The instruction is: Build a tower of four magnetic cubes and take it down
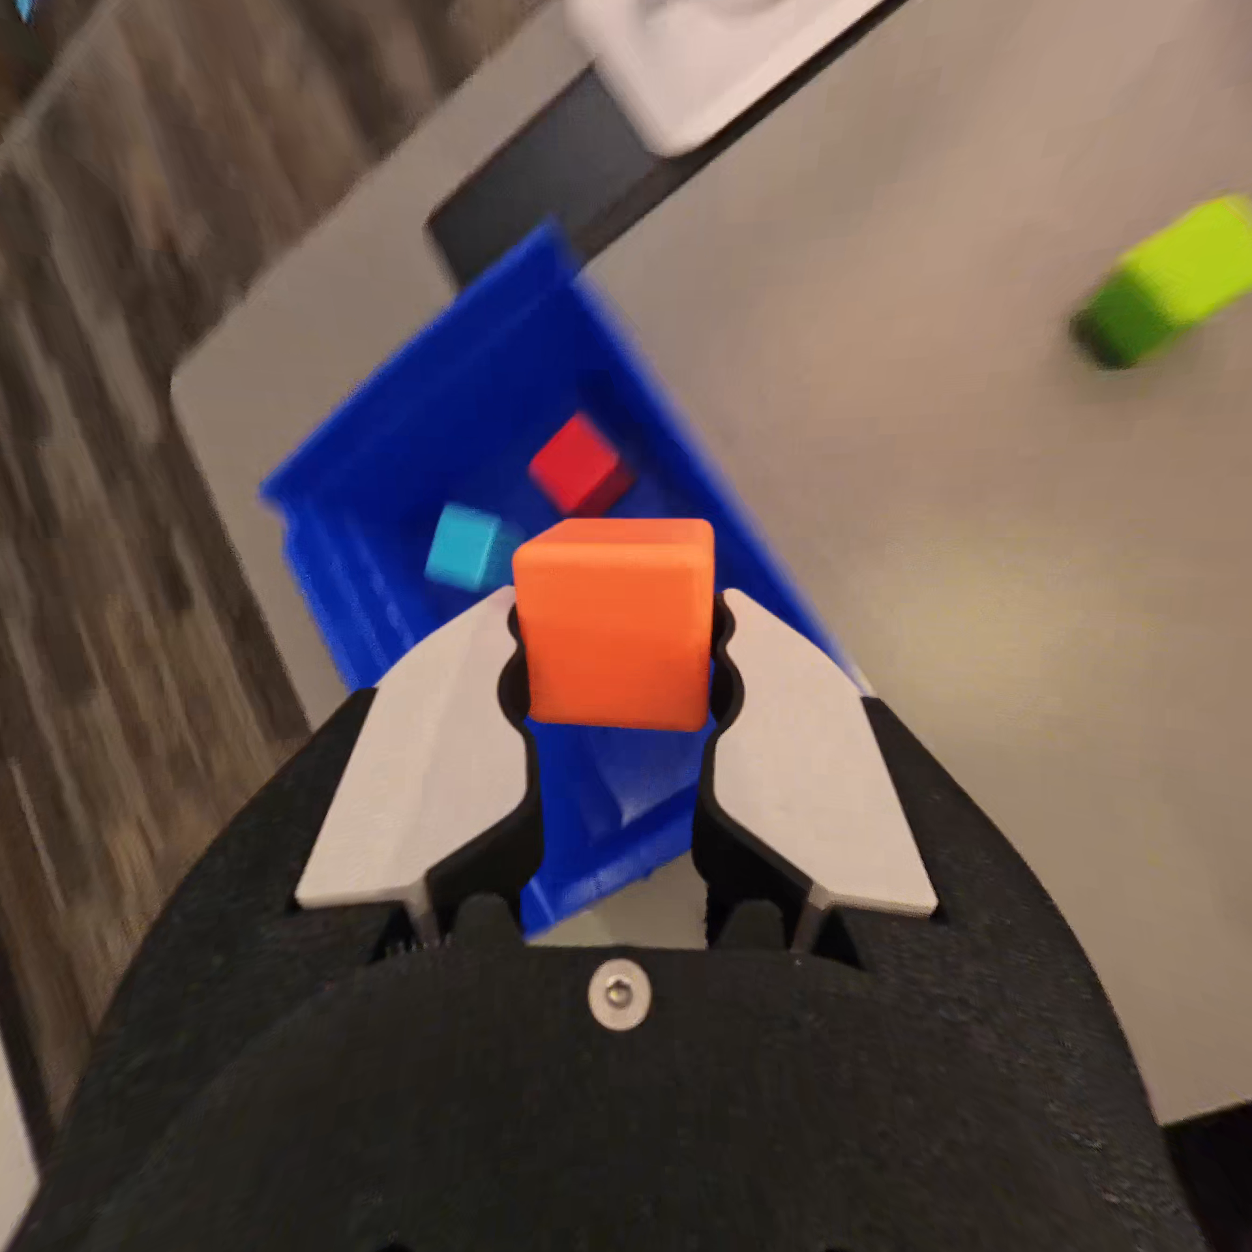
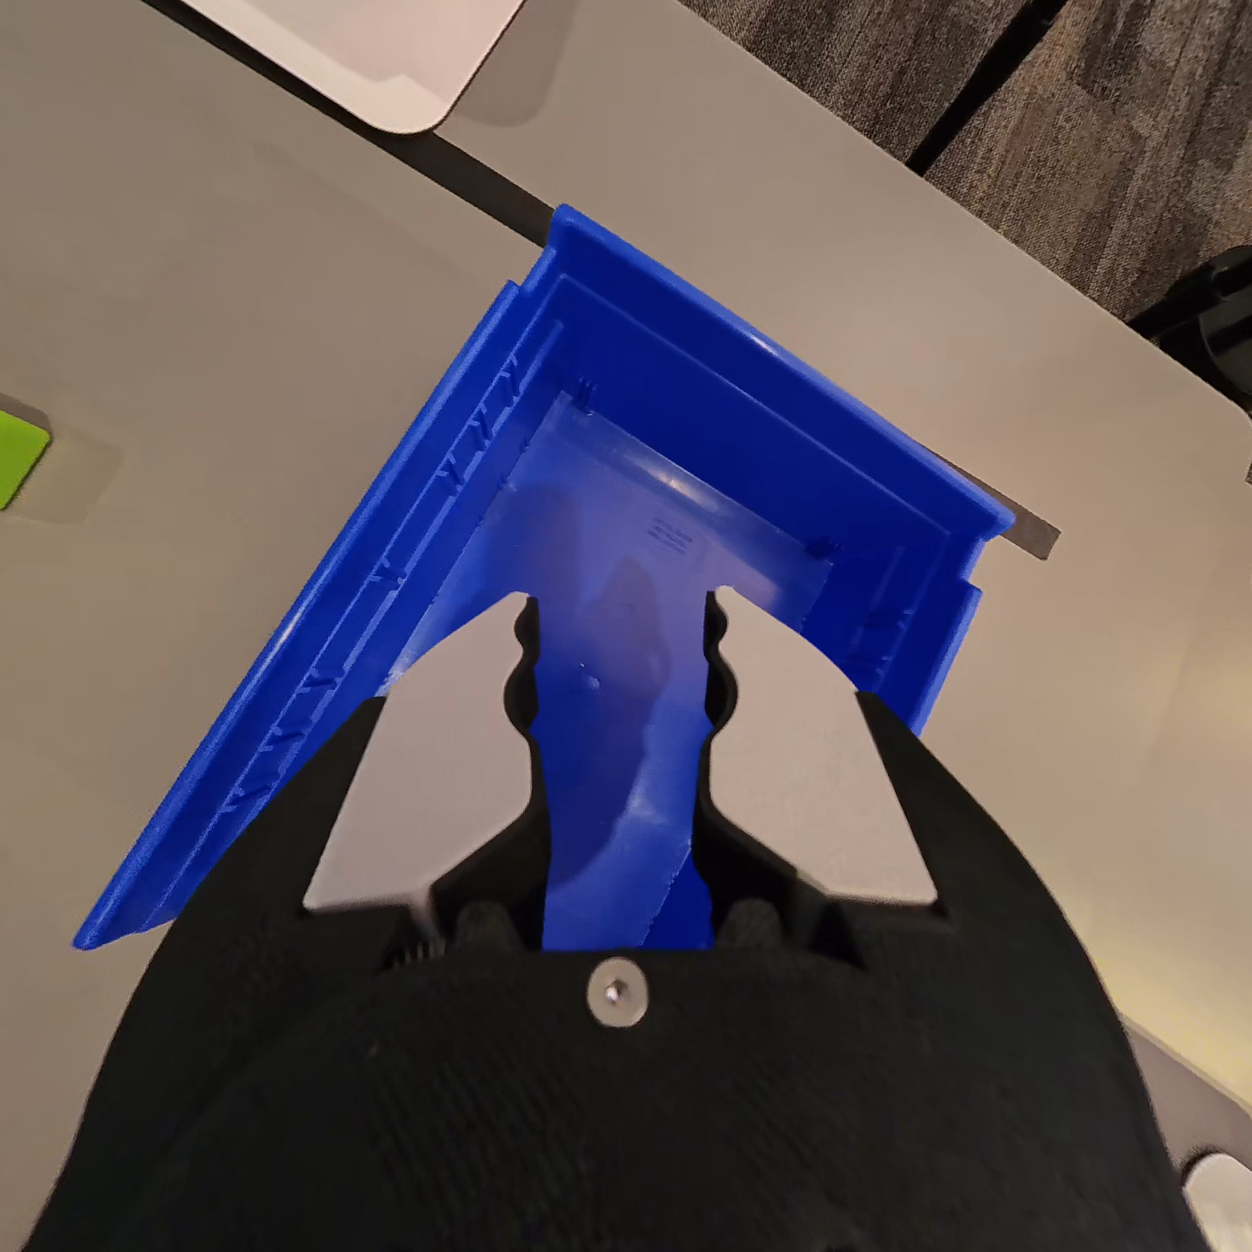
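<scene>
My left gripper [image 1: 616,596] is shut on an orange cube [image 1: 613,623] and holds it above a blue bin [image 1: 420,420]. A red cube [image 1: 576,464] and a light blue cube [image 1: 464,545] lie inside that bin. A green cube [image 1: 1165,284] sits on the grey table to the far right, blurred. My right gripper [image 2: 618,596] is open and empty, its fingers over the floor of a blue bin [image 2: 745,406]. No cubes show in the part of that bin I can see. The green cube [image 2: 20,461] shows at the left edge of the right wrist view.
A white flat object [image 1: 691,61] lies past a dark gap [image 1: 542,183] between table tops; it also shows in the right wrist view [image 2: 379,54]. The table edge and the floor [image 1: 101,474] are to the left. Another white object [image 2: 1219,1199] is at the bottom right. The left gripper's tips are roughly 55 centimeters from the right gripper's.
</scene>
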Motion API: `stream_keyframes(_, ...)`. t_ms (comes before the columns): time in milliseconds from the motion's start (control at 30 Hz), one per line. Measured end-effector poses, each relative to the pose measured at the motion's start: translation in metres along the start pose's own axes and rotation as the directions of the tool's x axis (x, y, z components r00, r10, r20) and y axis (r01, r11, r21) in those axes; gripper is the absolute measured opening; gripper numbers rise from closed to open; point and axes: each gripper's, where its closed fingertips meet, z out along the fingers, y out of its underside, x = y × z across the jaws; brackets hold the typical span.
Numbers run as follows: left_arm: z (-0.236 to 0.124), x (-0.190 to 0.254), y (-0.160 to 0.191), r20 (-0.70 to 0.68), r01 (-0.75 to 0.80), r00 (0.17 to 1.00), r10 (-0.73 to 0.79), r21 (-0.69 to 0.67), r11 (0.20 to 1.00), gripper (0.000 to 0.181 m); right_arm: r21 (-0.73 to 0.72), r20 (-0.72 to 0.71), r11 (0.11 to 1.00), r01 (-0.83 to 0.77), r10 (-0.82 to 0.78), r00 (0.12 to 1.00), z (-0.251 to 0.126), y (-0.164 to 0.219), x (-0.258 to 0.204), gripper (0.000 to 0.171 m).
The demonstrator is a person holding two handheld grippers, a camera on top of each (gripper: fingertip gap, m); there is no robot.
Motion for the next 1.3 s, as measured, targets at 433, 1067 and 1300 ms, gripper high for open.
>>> stream_keyframes(433, 0.074, 0.212, -0.104, -0.422, -0.551, 0.672, 0.609, 0.265, 0.791, 0.050, 0.032, 0.040, 0.999, 0.005, -0.006, 0.999, -0.007, -0.002, -0.004, 0.049)
stream_keyframes(1067, 0.149, 0.245, -0.079, -0.517, -0.755, 0.495, 0.699, 0.142, 0.640, 0.050, 0.010, 0.069, 1.000, 0.002, -0.003, 0.998, -0.002, 0.005, -0.003, 0.049)
stream_keyframes(1300, 0.151, 0.246, -0.081, -0.540, -0.718, 0.506, 0.673, 0.168, 0.675, 0.060, -0.010, 0.076, 1.000, 0.012, -0.012, 0.997, 0.002, 0.007, -0.005, 0.049)
